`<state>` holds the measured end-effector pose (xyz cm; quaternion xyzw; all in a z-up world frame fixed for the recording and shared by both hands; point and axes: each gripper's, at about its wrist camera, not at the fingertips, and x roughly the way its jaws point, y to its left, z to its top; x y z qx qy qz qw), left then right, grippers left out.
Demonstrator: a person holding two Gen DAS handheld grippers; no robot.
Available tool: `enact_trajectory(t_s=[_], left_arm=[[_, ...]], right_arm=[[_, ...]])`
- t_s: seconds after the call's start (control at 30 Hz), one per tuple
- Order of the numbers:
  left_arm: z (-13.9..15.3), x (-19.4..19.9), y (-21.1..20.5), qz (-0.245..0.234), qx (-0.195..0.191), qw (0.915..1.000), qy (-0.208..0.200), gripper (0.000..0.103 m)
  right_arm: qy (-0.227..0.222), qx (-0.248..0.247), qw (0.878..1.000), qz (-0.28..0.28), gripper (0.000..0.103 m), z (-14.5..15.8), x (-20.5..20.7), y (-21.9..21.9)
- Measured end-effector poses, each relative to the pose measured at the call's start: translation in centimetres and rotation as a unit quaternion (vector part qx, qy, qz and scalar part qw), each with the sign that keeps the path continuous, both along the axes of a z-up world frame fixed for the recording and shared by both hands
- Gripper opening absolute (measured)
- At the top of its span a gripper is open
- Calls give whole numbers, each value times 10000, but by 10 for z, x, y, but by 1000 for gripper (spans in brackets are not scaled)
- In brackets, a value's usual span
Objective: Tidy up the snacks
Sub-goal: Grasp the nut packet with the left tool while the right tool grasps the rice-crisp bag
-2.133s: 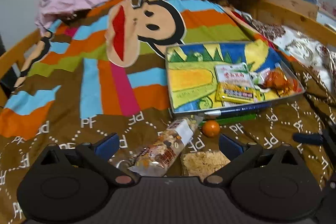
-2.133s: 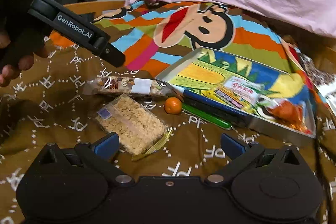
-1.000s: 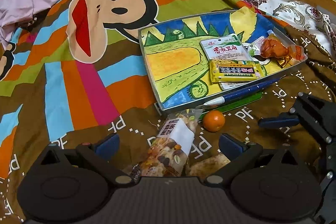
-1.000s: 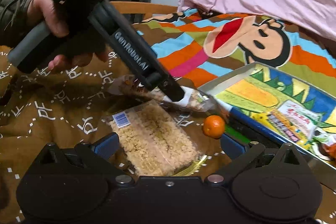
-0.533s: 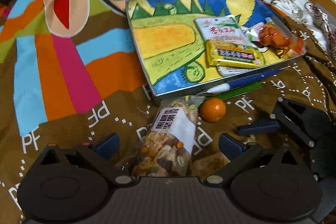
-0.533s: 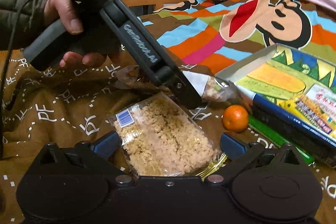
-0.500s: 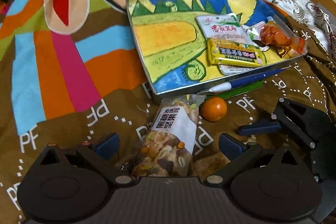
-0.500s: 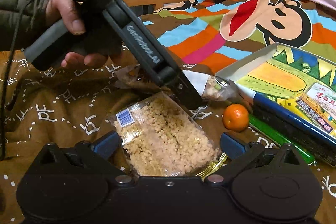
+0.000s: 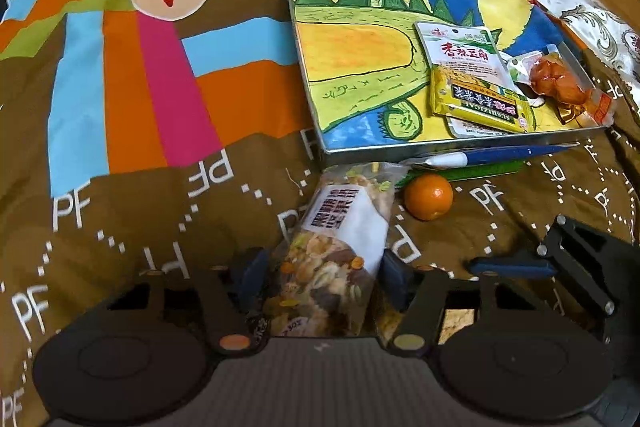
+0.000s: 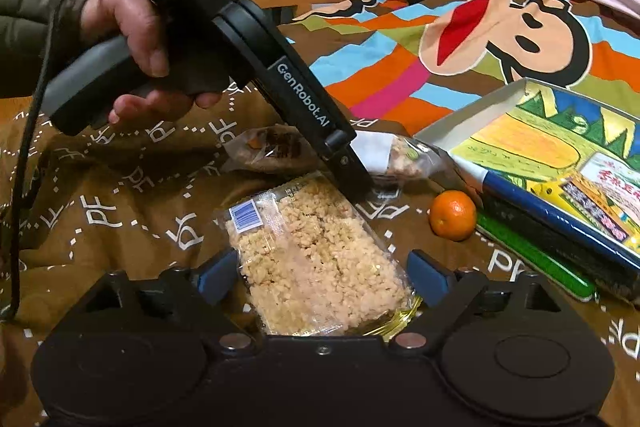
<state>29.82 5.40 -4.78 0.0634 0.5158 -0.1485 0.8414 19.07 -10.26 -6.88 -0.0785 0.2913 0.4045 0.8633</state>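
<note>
We see the left gripper (image 9: 320, 277) low over the blanket (image 9: 120, 227), jaws closing with the mixed-nut bag (image 9: 334, 259) between them; its near end sits right in the gap, and we cannot tell whether the pads press it yet. Our right gripper (image 10: 320, 275) is also closing, jaws still wide apart around the near end of the rice-crisp pack (image 10: 312, 259), pads not touching the pack. In the right wrist view the left hand (image 10: 132, 55) holds its gripper angled down onto the nut bag, just beyond the rice-crisp pack. A small orange (image 9: 428, 197) lies just right of the nut bag. Past it, a blue pen (image 9: 492, 155) and a green pen (image 10: 532, 259) lie along the tray's near edge. The tray (image 9: 360, 147) is farther right; packets lie at its right end: a white one (image 9: 464, 55), a yellow one (image 9: 480, 103), and an orange snack (image 9: 560, 87).
</note>
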Motion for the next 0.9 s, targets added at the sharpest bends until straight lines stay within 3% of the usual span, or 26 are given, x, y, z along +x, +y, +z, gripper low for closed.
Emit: enact_trajectory(t_s=[0.17, 0.33, 0.6, 0.9], left_arm=[[0, -14, -17, 174, 305, 9993, -99, 61], [4, -38, -39, 66, 228, 9996, -180, 54], [0, -65, -59, 86, 152, 9998, 9, 54], [-5, -69, -61, 190, 130, 9997, 53, 55]], right_arm=[[144, -163, 9995, -235, 90, 6, -14, -3], [253, -491, 9977, -400, 90, 16, -33, -12], [471, -898, 9938, -451, 90, 21, -60, -20], [671, -925, 9927, -392, 94, 11, -55, -18]])
